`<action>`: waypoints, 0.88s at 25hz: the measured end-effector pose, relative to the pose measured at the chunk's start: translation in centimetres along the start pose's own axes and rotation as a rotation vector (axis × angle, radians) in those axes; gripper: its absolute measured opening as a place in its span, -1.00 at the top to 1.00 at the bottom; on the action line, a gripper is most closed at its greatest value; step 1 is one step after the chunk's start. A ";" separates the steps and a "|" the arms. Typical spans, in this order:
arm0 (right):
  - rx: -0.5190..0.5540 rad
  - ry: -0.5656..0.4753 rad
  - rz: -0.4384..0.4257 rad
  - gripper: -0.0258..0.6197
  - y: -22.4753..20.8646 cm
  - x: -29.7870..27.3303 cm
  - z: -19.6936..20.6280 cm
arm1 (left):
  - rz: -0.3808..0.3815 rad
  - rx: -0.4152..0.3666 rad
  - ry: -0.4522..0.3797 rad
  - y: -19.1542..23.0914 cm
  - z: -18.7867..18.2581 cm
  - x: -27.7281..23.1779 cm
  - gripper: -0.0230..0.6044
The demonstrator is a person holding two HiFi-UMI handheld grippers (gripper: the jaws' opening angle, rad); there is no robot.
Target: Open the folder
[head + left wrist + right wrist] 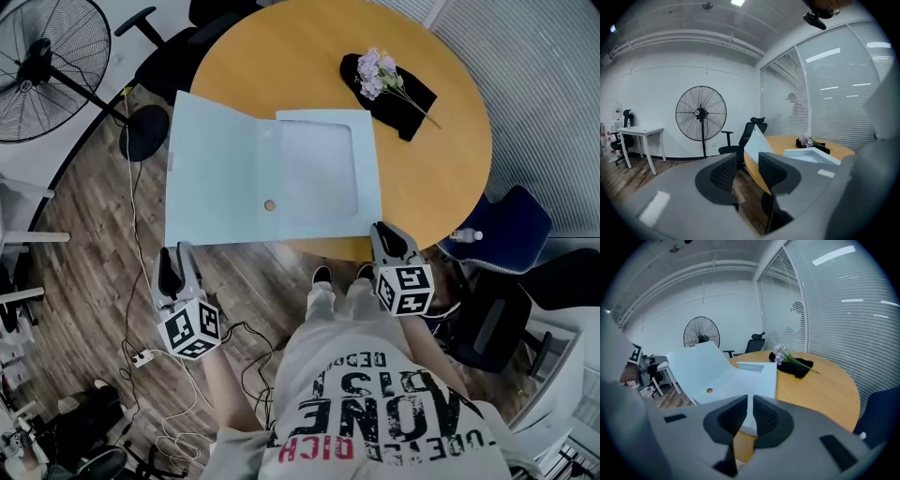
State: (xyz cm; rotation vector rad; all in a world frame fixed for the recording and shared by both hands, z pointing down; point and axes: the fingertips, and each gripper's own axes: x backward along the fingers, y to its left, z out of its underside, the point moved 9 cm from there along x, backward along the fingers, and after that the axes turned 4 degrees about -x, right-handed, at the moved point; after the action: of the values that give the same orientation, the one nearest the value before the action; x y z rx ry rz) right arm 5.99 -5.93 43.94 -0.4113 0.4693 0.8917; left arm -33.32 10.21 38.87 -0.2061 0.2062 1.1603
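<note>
A pale blue folder (234, 178) lies spread open on the round wooden table (281, 56), its left cover hanging past the table's left edge. Its right half (319, 169) carries a clear pocket. My left gripper (173, 251) hangs over the floor below the left cover, apart from it, open with nothing between its fingers (724, 171). From the left gripper view the cover (757, 145) sticks up beyond the jaws. My right gripper (382, 230) sits at the folder's near right corner, jaws almost together and holding nothing. The folder (703, 366) shows beyond that gripper (750, 401).
A flower sprig (378, 73) lies on a black cloth (412, 98) at the table's far right. A standing fan (47, 66) and a black office chair (169, 56) are to the left, a blue chair (511, 225) to the right. Cables (141, 356) trail on the wood floor.
</note>
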 end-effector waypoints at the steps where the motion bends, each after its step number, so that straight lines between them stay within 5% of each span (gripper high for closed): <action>1: -0.002 -0.007 -0.012 0.88 0.2 0.1 -0.2 | 0.013 -0.006 -0.009 -0.3 -0.4 0.2 0.44; 22: -0.015 -0.092 -0.053 0.88 0.3 1.8 -2.9 | 0.210 -0.022 -0.145 -6.3 -6.1 2.5 0.39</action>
State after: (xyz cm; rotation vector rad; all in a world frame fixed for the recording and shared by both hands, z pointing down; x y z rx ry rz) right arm 6.09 -6.11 40.51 -0.3930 0.3655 0.8597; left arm -26.85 8.41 32.68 -0.1211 0.0880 1.3810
